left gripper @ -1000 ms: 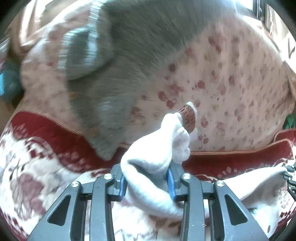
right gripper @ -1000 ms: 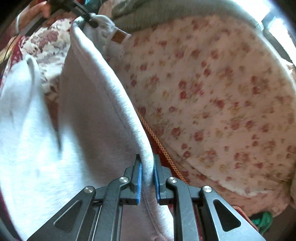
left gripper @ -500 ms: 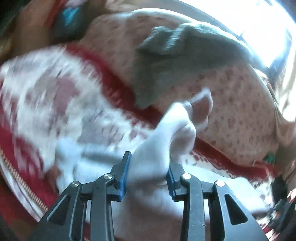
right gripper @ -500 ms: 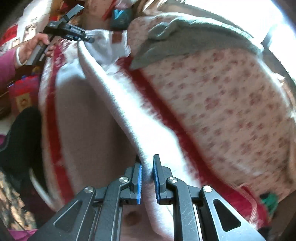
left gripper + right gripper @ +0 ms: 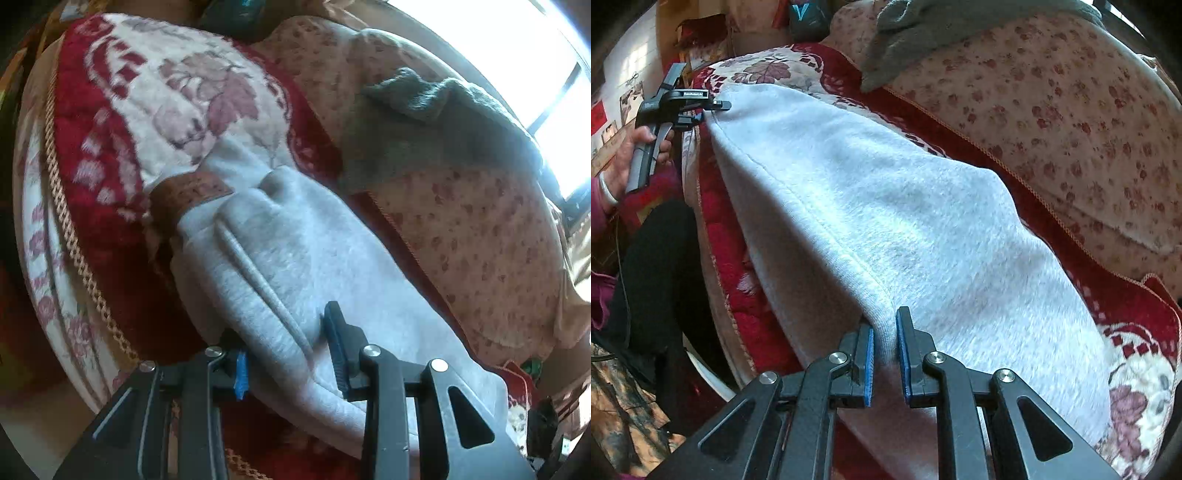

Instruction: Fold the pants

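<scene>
A: What's hard to see?
B: The left hand-held gripper (image 5: 714,110) grips the pants (image 5: 886,221) at their far corner; its left pad is mostly hidden by cloth.
A: How do the pants lie?
B: Long axis runs from that gripper to the right hand-held gripper (image 5: 884,345), clamped on the near edge, over the blanket (image 5: 1052,236).
A: Changed?
B: Earlier they hung bunched; now they're spread flat.

Pale grey pants (image 5: 886,206) with a brown patch (image 5: 192,190); red-and-cream floral blanket (image 5: 122,122); beige red-flowered cushion (image 5: 1071,122); dark grey garment (image 5: 923,29) far.
</scene>
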A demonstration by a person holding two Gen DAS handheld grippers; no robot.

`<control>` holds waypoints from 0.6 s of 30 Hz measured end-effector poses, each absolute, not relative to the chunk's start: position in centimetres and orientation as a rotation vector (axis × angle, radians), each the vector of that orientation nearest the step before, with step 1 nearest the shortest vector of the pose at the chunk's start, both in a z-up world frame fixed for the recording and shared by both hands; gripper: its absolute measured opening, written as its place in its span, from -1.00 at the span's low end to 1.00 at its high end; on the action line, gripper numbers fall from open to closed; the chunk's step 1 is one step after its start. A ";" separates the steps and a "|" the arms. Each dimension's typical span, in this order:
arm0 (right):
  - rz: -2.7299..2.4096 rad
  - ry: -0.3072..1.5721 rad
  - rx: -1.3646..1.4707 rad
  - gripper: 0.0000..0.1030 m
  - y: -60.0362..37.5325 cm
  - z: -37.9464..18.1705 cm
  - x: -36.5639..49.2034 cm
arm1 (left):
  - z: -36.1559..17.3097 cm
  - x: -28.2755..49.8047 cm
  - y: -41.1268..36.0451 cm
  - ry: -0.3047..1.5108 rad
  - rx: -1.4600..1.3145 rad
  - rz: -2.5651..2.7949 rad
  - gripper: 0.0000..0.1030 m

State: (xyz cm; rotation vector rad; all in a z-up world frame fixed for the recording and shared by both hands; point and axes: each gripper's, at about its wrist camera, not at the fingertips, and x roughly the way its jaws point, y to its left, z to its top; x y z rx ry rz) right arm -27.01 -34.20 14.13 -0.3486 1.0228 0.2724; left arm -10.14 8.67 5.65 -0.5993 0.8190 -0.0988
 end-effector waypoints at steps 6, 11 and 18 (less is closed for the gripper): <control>0.281 1.024 -0.323 -0.76 -34.0 14.4 -27.3 | 5.3 -9.7 9.1 0.835 -0.562 -0.058 -0.40; 0.240 0.968 -0.226 -0.62 -34.9 13.7 -28.5 | 5.4 -10.7 8.6 0.815 -0.508 -0.013 0.17; 0.058 0.913 0.104 0.37 -42.7 17.0 -33.7 | 10.8 -14.8 5.3 0.636 -0.324 0.008 0.52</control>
